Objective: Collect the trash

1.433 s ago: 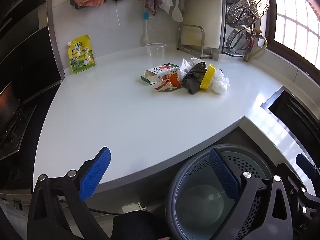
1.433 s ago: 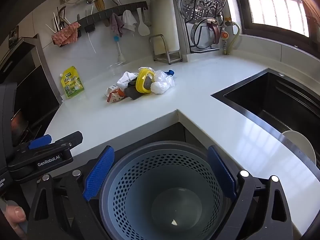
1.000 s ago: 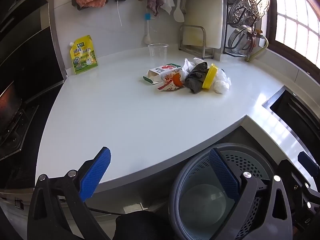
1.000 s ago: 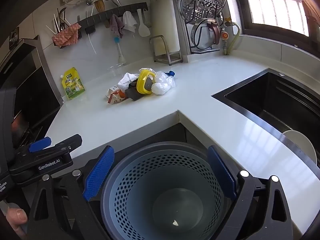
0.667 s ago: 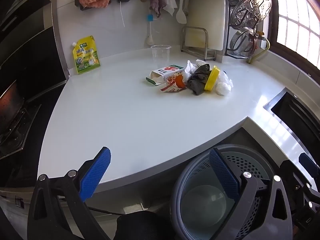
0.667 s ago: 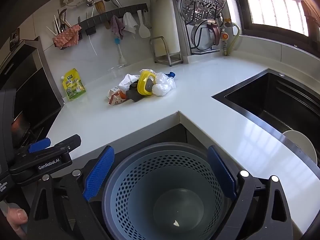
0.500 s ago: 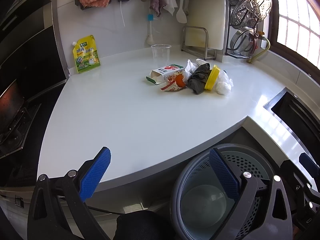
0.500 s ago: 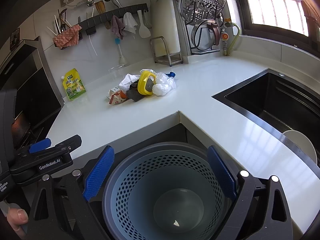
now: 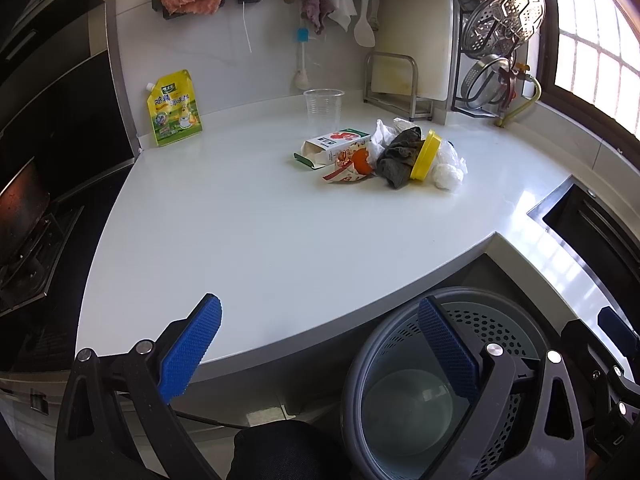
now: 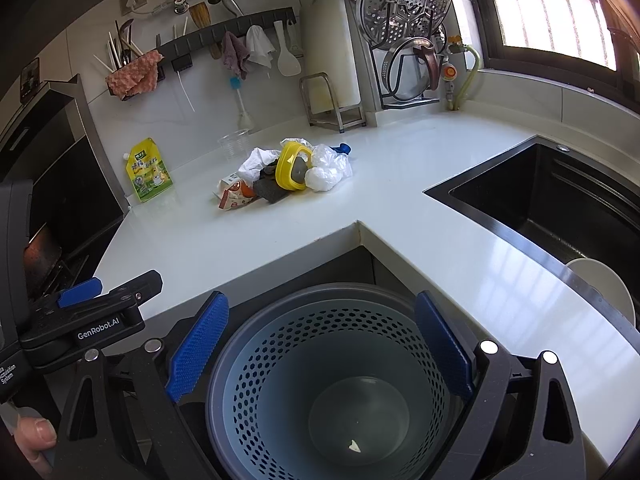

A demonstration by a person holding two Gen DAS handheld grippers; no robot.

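Nothing has been collected yet: the trash pile (image 9: pixel 384 156) lies untouched on the counter (image 9: pixel 256 224), well apart from the nearly empty bin (image 10: pixel 336 380) below. Both the left tongs (image 9: pixel 320 348) and right tongs (image 10: pixel 320 344) are spread, empty.

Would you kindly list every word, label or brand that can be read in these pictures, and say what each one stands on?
"GenRobot.AI": white lettering on the body of the left gripper, in the right wrist view.
Yellow pouch: large Chinese characters, too blurred to read.
Small carton: red and green print, too small to read.
Crumpled wrapper: red print, not legible.
Left gripper's outer edge: a partly cut-off white label, unreadable.
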